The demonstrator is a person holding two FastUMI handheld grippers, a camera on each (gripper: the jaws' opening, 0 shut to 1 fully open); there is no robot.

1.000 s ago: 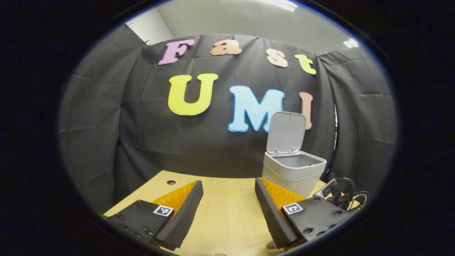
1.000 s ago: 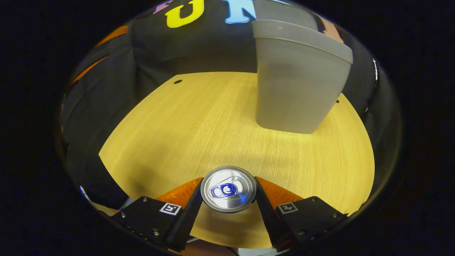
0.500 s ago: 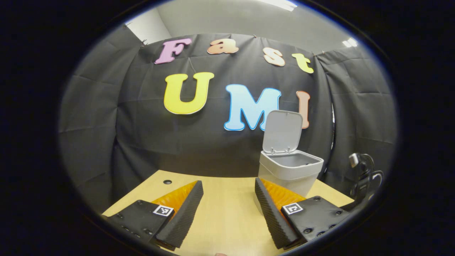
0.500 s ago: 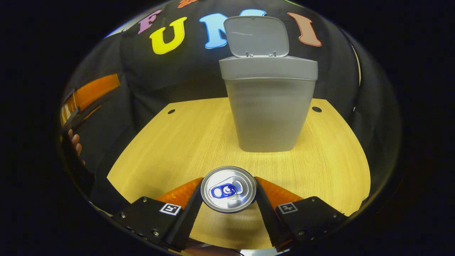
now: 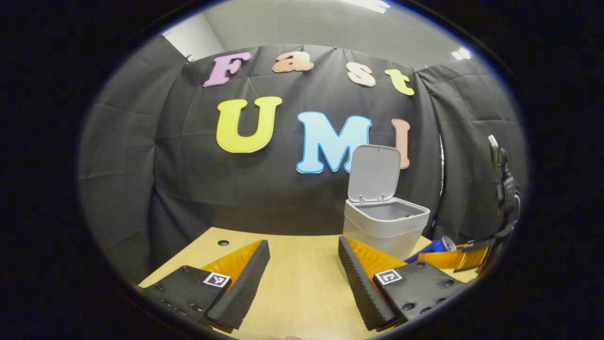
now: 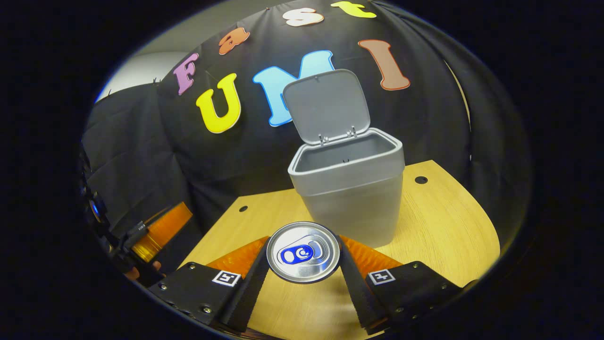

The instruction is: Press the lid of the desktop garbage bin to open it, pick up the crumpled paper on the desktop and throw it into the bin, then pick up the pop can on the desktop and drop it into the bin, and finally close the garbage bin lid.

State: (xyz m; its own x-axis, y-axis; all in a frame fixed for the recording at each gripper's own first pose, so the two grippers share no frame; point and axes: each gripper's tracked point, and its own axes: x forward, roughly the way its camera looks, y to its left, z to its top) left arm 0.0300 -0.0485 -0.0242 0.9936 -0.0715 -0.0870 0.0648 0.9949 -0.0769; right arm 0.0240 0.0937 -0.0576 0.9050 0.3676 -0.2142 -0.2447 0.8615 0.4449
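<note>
In the right gripper view the pop can [image 6: 303, 252] faces me top-on, silver with a blue tab, and my right gripper [image 6: 303, 264] is shut on its sides, held above the table. Just beyond it stands the grey garbage bin [image 6: 351, 189] with its lid [image 6: 325, 105] swung up and back. The left gripper view has the same bin [image 5: 384, 225] to the right with its lid [image 5: 375, 172] raised. My left gripper [image 5: 302, 274] hangs open over the table with nothing between its fingers. At that view's right edge the right gripper [image 5: 455, 257] carries the blue can [image 5: 436, 246].
The wooden table [image 6: 448, 236] has small round holes near its back corners [image 6: 421, 180] and ends at the black cloth wall. In the right gripper view the left gripper [image 6: 158, 231] and the hand holding it sit at the far left.
The right gripper has lifted the can higher and tilted, so the bin's open mouth now shows from above. The left gripper has barely moved and stays open.
</note>
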